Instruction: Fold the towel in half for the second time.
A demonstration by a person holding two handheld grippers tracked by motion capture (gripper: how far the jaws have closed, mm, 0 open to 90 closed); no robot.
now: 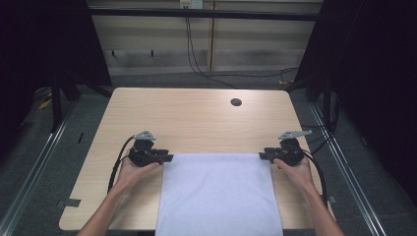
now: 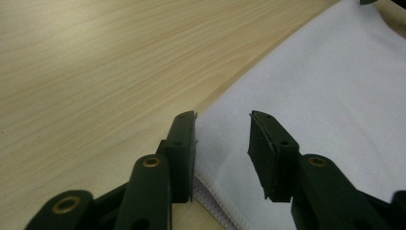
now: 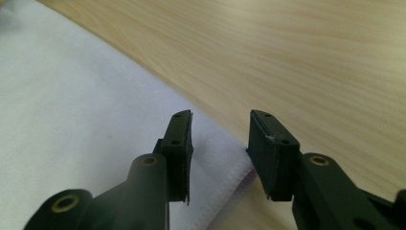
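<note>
White cloth (image 1: 219, 191) lay flat across the lower middle of the high view, spread on the table (image 1: 196, 118), its near edge running off the bottom of the frame and its far edge level with both tongs. We judged it light, soft and limp: it would sag and fold wherever it was left unsupported, it would not break, and its woven surface should give the pads fair purchase. We thought the stitched hem at the two far corners the best place to hold it, since the doubled edge there is thicker and a corner grip would keep the sheet spread between two hands. Our left tongs (image 1: 164, 158) sat at the far left corner, lower left of centre in the high view, and our right tongs (image 1: 263, 156) at the far right corner, both pointing inward along the far edge. In the left gripper view the left tongs (image 2: 222, 143) stood apart with nothing pinched; the cloth (image 2: 311, 96) filled the right side of that frame and its hemmed corner lay beneath the gap, under the jaws rather than between the pads. In the right gripper view the right tongs (image 3: 220, 143) were likewise parted and empty, with the cloth (image 3: 72, 110) across the left of the frame and its stitched corner just below the jaws, bare wood to the right.
</note>
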